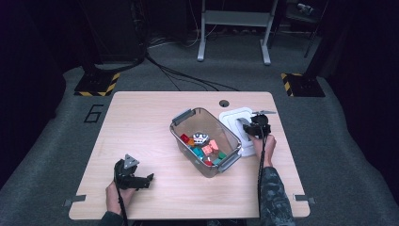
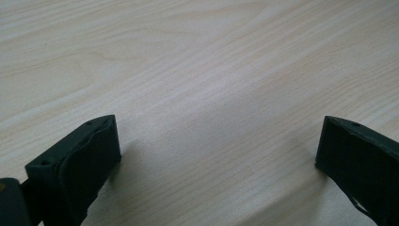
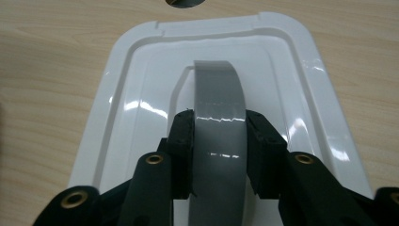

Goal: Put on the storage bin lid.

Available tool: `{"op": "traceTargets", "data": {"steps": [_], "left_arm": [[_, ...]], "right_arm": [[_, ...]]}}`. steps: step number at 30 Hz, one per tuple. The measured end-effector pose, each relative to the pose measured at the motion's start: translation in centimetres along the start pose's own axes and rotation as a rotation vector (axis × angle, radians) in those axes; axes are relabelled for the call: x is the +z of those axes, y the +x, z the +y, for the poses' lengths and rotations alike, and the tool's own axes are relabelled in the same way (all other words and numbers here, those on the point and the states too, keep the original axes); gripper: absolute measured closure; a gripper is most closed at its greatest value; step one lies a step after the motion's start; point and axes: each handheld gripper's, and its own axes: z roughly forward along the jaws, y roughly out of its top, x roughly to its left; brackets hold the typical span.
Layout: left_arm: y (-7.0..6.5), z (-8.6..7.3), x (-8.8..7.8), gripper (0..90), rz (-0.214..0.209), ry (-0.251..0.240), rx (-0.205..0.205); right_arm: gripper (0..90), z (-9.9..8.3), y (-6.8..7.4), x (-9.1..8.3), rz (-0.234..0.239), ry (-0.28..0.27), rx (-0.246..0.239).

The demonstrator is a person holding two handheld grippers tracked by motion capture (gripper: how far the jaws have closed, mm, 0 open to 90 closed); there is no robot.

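Note:
A white box lid (image 1: 234, 118) (image 3: 141, 89) lies flat on the table to the right of a clear plastic bin (image 1: 181, 136). The lid has a grey arched handle (image 3: 219, 89) (image 1: 241, 123) along its middle. My right gripper (image 3: 219, 141) (image 1: 254, 128) is over the lid, and its two black pads press on either side of that handle. The bin holds several coloured blocks (image 1: 207, 151). My left gripper (image 1: 141, 181) (image 2: 219, 141) rests low over the bare wood at the table's front left, jaws wide apart with nothing between them.
A round cable hole (image 1: 224, 103) (image 3: 184, 3) is in the tabletop just beyond the lid. The bin stands at an angle in the table's middle, with grey handles at both ends. Bare wood (image 2: 211, 70) spreads around the left gripper.

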Motion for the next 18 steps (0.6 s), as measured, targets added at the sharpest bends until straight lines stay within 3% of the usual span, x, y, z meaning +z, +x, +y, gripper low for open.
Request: {"op": "traceTargets", "data": {"steps": [18], "left_arm": [[0.0,0.0,0.0,0.2,-0.003,0.002,0.005]], "right_arm": [[67.2,1.0,-1.1,-2.6,-0.006,-0.019,-0.066]]}}
